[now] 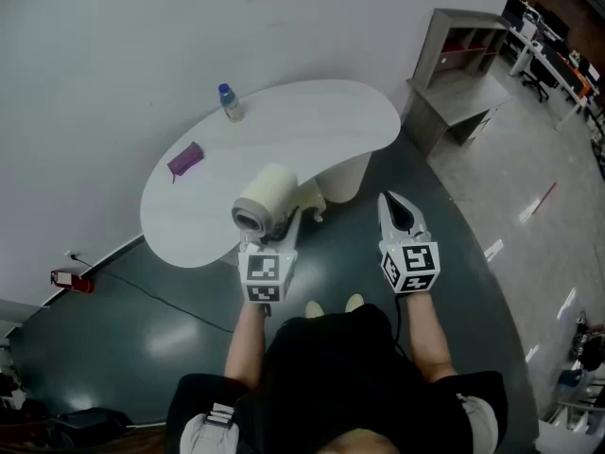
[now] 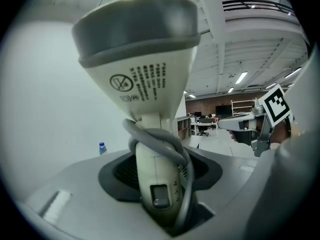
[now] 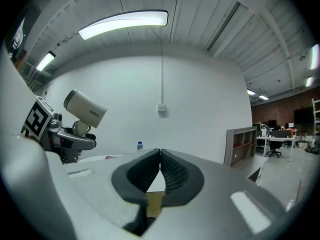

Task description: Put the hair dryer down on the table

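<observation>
A cream hair dryer (image 1: 263, 201) with a grey end cap stands upright over the near edge of the white table (image 1: 312, 121). My left gripper (image 1: 282, 227) is shut on its handle (image 2: 157, 184), and the grey cord is wound round that handle. In the left gripper view the dryer's head (image 2: 145, 74) towers above the jaws. To the right, off the table's edge, my right gripper (image 1: 389, 201) is shut with nothing in it, the pads meeting (image 3: 160, 156). From the right gripper view the dryer (image 3: 84, 109) shows at the left, above the left gripper (image 3: 70, 136).
A small bottle with a blue cap (image 1: 230, 102) stands at the table's far edge, and a purple object (image 1: 185, 159) lies on its left part. A white pedestal (image 1: 345, 173) carries the table. A grey shelf unit (image 1: 463, 55) stands at the back right. A cable runs over the dark floor at the left.
</observation>
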Action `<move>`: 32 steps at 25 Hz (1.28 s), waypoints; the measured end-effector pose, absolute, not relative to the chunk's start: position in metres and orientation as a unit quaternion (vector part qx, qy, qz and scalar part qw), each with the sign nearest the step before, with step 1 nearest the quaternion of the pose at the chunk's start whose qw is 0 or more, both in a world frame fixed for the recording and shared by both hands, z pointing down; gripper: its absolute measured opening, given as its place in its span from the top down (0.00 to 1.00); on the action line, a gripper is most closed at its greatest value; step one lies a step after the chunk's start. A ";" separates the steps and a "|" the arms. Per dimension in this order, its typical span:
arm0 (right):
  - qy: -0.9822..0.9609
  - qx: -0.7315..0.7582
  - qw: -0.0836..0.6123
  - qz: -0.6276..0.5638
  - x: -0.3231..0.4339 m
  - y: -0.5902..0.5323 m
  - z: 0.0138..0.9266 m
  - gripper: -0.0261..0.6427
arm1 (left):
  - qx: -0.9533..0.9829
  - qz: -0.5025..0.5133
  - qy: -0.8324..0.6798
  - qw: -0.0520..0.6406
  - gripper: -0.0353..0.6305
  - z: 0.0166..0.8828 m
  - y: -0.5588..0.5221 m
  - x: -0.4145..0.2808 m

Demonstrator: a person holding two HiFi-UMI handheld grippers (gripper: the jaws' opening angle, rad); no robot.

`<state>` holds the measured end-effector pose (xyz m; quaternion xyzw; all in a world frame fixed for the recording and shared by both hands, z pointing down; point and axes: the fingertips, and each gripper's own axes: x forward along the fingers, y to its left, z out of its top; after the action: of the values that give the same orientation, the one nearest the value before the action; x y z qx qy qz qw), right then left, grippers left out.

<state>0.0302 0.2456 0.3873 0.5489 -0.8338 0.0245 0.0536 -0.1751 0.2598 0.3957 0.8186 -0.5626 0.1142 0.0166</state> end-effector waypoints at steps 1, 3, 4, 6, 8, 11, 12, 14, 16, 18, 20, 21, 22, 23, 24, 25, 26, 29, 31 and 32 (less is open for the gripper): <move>-0.833 0.550 0.053 0.026 0.030 0.246 0.388 0.95 | 0.819 0.113 -0.562 0.017 0.60 0.396 0.260 -0.176; -0.831 0.553 0.052 0.028 0.029 0.248 0.389 0.95 | 0.821 0.111 -0.560 0.016 0.60 0.396 0.261 -0.177; -0.830 0.555 0.052 0.028 0.030 0.249 0.389 0.95 | 0.822 0.110 -0.558 0.016 0.60 0.396 0.261 -0.177; -0.827 0.560 0.052 0.028 0.032 0.251 0.391 0.95 | 0.825 0.109 -0.554 0.016 0.60 0.398 0.261 -0.177; -0.823 0.565 0.051 0.028 0.032 0.253 0.392 0.95 | 0.828 0.108 -0.549 0.016 0.60 0.399 0.261 -0.178; -0.820 0.569 0.051 0.029 0.034 0.254 0.393 0.95 | 0.831 0.109 -0.545 0.016 0.60 0.399 0.259 -0.174; -0.820 0.570 0.052 0.031 0.037 0.254 0.393 0.95 | 0.832 0.110 -0.543 0.017 0.60 0.399 0.259 -0.170; -0.818 0.571 0.054 0.034 0.042 0.251 0.395 0.95 | 0.834 0.112 -0.540 0.018 0.60 0.399 0.256 -0.164; -0.818 0.572 0.055 0.037 0.043 0.245 0.397 0.95 | 0.835 0.116 -0.537 0.021 0.60 0.402 0.251 -0.161; -0.820 0.569 0.057 0.036 0.043 0.236 0.399 0.95 | 0.835 0.119 -0.537 0.025 0.60 0.406 0.243 -0.159; -0.822 0.565 0.061 0.036 0.045 0.226 0.401 0.95 | 0.832 0.119 -0.540 0.029 0.60 0.408 0.233 -0.156; -0.823 0.563 0.063 0.037 0.048 0.221 0.402 0.95 | 0.831 0.119 -0.542 0.032 0.60 0.409 0.229 -0.154; -0.825 0.561 0.064 0.039 0.051 0.215 0.403 0.95 | 0.830 0.118 -0.544 0.034 0.60 0.410 0.223 -0.151; -0.826 0.559 0.065 0.040 0.054 0.208 0.404 0.95 | 0.829 0.117 -0.546 0.036 0.60 0.411 0.217 -0.148; -0.827 0.557 0.065 0.041 0.057 0.200 0.405 0.95 | 0.828 0.117 -0.547 0.038 0.60 0.412 0.211 -0.144; -0.829 0.554 0.066 0.042 0.060 0.193 0.405 0.95 | 0.827 0.118 -0.549 0.040 0.60 0.414 0.204 -0.141; -0.830 0.552 0.067 0.043 0.062 0.186 0.406 0.95 | 0.825 0.119 -0.550 0.041 0.60 0.415 0.198 -0.138; -0.836 0.542 0.069 0.043 0.069 0.161 0.406 0.95 | 0.821 0.121 -0.556 0.043 0.60 0.416 0.175 -0.127; -0.840 0.536 0.069 0.042 0.075 0.145 0.406 0.95 | 0.819 0.121 -0.559 0.043 0.60 0.417 0.160 -0.119; -0.843 0.532 0.069 0.041 0.078 0.137 0.405 0.95 | 0.818 0.121 -0.561 0.043 0.60 0.416 0.153 -0.115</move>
<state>0.0778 0.1373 0.4055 0.5325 -0.8426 0.0409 0.0695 -0.1151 0.1530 0.4163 0.8178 -0.5610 0.1205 0.0435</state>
